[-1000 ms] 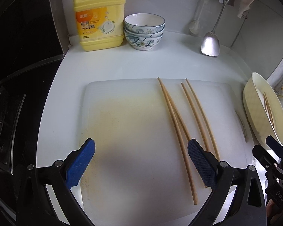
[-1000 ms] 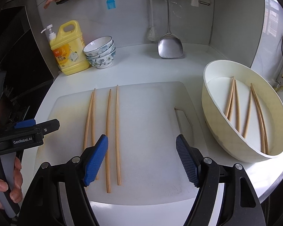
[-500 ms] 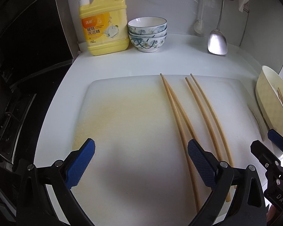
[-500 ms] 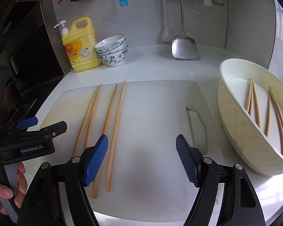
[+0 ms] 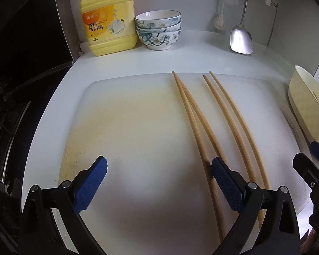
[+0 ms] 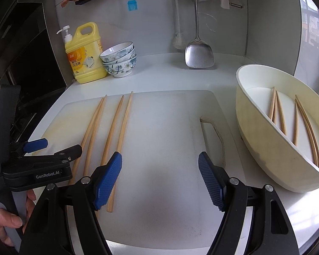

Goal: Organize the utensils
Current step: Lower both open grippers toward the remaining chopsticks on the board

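Observation:
Several wooden chopsticks (image 5: 204,127) lie in two pairs on a white cutting board (image 5: 138,138). In the right wrist view the same chopsticks (image 6: 114,125) lie left of centre on the board (image 6: 170,148). My left gripper (image 5: 159,182) is open, low over the board, its right finger beside the left pair. My right gripper (image 6: 159,180) is open too, with its left finger just over the rightmost chopstick and nothing between the pads. A cream oval basin (image 6: 265,148) at the right holds several more chopsticks (image 6: 295,121). The left gripper (image 6: 51,148) appears in the right wrist view, held by a hand (image 6: 4,223).
A yellow detergent bottle (image 5: 108,21) and three stacked floral bowls (image 5: 158,29) stand at the back of the white counter. A metal spatula (image 6: 198,53) and a brush hang on the back wall. A dark stove (image 5: 21,74) borders the counter on the left.
Both grippers have come down closer to the cutting board and tilted up a little, so the back wall shows more. Nothing on the board has moved; both pairs of jaws stayed open.

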`<state>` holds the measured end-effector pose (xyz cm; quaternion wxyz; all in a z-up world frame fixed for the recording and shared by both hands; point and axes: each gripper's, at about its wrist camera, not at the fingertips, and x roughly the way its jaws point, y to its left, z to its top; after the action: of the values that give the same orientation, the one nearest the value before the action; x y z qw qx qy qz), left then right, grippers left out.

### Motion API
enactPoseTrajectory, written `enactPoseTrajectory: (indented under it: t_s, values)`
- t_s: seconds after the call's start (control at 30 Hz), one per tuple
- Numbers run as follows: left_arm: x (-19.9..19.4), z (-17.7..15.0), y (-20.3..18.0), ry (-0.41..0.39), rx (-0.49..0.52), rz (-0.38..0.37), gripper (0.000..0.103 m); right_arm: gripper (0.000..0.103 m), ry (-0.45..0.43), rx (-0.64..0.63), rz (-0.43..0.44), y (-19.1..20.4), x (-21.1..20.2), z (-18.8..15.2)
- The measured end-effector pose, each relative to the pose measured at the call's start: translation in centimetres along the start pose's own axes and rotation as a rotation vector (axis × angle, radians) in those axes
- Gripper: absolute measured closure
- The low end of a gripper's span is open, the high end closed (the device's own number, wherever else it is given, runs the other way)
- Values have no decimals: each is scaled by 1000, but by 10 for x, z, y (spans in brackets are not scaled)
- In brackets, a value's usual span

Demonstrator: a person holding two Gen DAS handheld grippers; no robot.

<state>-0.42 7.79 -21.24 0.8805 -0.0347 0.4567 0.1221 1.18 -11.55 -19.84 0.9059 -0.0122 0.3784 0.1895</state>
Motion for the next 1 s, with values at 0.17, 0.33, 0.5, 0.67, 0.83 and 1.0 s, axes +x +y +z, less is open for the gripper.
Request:
enactPoseTrajectory:
  t_s: [0.17, 0.33, 0.5, 0.67, 0.83, 1.0]
  values:
    - [1, 2, 3, -21, 12, 32, 5, 32, 6, -12, -2, 7, 8, 2]
    - [6, 5, 14, -13, -22, 26, 5, 32, 8, -53, -25, 20, 20, 7]
    - [15, 13, 15, 8, -18, 66, 5, 32, 47, -72, -32, 28, 37, 10]
    - [19, 18, 25, 10, -38, 71, 5, 32, 53, -107, -57, 36, 48, 14]
    - [22, 20, 36, 15, -56, 68, 5, 33, 44, -143, -95, 42, 54, 16]
    - [27, 25, 38, 17, -70, 45, 5, 47, 61, -158, -89, 47, 63, 17]
